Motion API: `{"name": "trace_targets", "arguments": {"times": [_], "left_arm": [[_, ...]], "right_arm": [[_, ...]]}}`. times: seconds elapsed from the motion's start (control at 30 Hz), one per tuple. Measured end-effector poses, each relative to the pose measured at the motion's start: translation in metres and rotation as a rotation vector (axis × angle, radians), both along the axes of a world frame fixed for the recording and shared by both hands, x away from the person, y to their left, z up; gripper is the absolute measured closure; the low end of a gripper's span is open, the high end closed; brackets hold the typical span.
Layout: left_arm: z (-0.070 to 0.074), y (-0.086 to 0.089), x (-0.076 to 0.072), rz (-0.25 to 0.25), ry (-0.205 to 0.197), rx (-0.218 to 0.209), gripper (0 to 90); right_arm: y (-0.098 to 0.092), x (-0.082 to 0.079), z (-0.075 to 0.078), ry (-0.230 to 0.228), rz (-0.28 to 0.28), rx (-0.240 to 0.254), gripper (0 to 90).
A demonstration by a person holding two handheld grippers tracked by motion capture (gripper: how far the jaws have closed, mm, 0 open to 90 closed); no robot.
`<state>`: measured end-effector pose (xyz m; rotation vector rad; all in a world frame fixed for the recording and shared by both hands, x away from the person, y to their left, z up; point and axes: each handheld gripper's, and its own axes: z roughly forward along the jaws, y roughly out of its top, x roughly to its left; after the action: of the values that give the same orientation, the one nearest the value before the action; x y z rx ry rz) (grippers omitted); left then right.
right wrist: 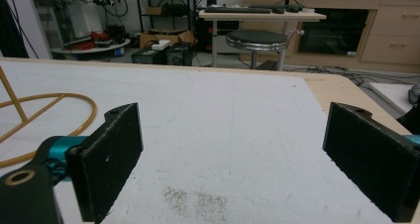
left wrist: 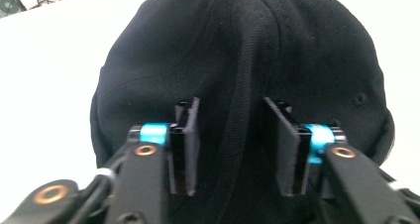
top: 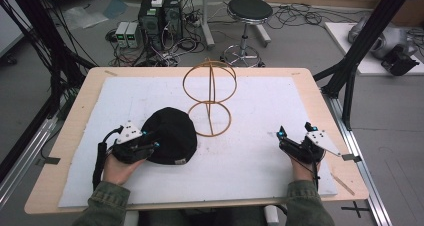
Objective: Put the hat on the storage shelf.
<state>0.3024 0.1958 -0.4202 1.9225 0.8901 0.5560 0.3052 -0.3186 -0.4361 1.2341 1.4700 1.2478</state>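
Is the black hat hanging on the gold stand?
No, the black hat lies flat on the white mat beside the gold stand, under the left gripper.

Black cap (left wrist: 237, 60) crown top cut by left gripper view's upper edge.

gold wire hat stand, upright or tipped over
Upright. The gold wire hat stand rests its flat ring base on the white foam mat, its round top rising above, beside the black cap.
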Motion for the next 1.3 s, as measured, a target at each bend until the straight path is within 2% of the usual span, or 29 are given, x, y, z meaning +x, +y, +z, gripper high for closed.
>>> {"name": "trace_targets", "arguments": {"times": [0.1,0.37,0.63,0.77,0.97,1.07,1.3], "left_arm": [[0.001,0.0,-0.001,0.0,0.002,0.001,73.2],[0.001,-0.001,-0.002,0.01,0.012,0.009,85.6],[0.002,-0.001,-0.005,0.012,-0.015,0.027,87.8],[0.003,0.001,-0.006,0.012,-0.024,0.012,87.8],[0.006,0.004,-0.01,0.037,-0.069,-0.008,87.8],[0.009,0.007,-0.012,0.066,-0.108,-0.022,87.8],[0.015,0.017,-0.018,0.128,-0.19,-0.103,87.8]], "right_arm": [[0.0,0.0,0.0,-0.002,-0.001,0.0,7.6],[0.0,0.0,0.0,0.002,0.002,0.003,7.7],[0.0,0.0,0.0,-0.001,0.002,-0.001,7.7],[0.0,0.001,0.0,-0.002,0.003,-0.002,7.7],[-0.001,0.001,0.0,0.001,0.003,-0.001,7.7],[0.0,0.001,0.0,0.001,0.002,0.0,7.7],[0.0,0.001,-0.001,0.002,0.002,0.0,7.7]]}}
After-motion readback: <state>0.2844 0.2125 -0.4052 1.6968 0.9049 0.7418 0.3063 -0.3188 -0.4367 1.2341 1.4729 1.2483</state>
